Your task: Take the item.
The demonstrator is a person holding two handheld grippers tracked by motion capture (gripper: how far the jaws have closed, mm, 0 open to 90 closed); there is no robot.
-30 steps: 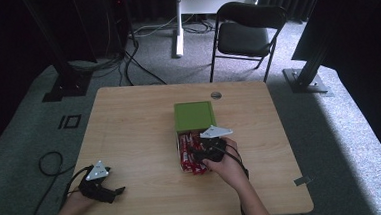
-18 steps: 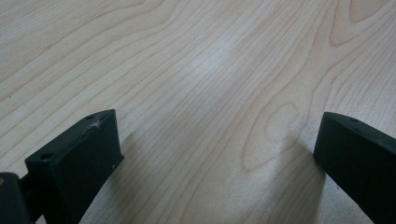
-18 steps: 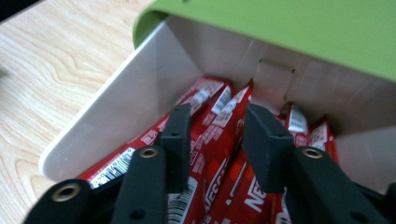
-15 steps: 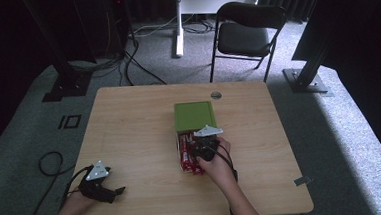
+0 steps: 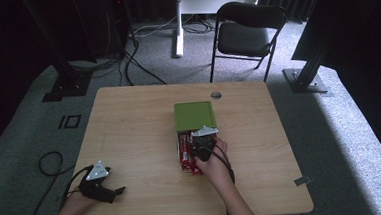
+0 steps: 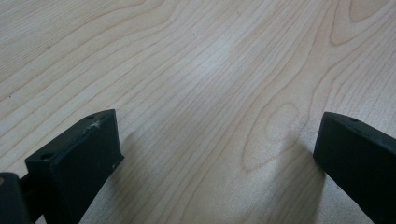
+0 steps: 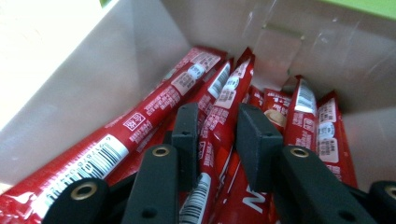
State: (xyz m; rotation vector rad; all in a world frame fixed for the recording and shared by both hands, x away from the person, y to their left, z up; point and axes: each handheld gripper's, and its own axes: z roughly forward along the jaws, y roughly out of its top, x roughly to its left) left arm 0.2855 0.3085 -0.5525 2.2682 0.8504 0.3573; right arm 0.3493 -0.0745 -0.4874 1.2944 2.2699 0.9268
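A box with a green lid (image 5: 194, 115) folded back lies mid-table, its white inner wall (image 7: 70, 93) showing in the right gripper view. Several red stick packets (image 5: 184, 153) lie inside it. My right gripper (image 5: 201, 148) reaches down into the box. Its jaws (image 7: 217, 135) are pinched on one red stick packet (image 7: 219, 116) that runs lengthwise between them. My left gripper (image 5: 114, 192) rests near the table's front left corner. It stands open (image 6: 215, 154) with bare wood between its fingers.
The wooden table (image 5: 130, 131) has a round cable grommet (image 5: 216, 95) behind the box. A black folding chair (image 5: 251, 31) stands beyond the far edge. Cables lie on the carpet at the left (image 5: 46, 164).
My right gripper has shifted a little to the left and down into the box, over the red packets. The left gripper has stayed put.
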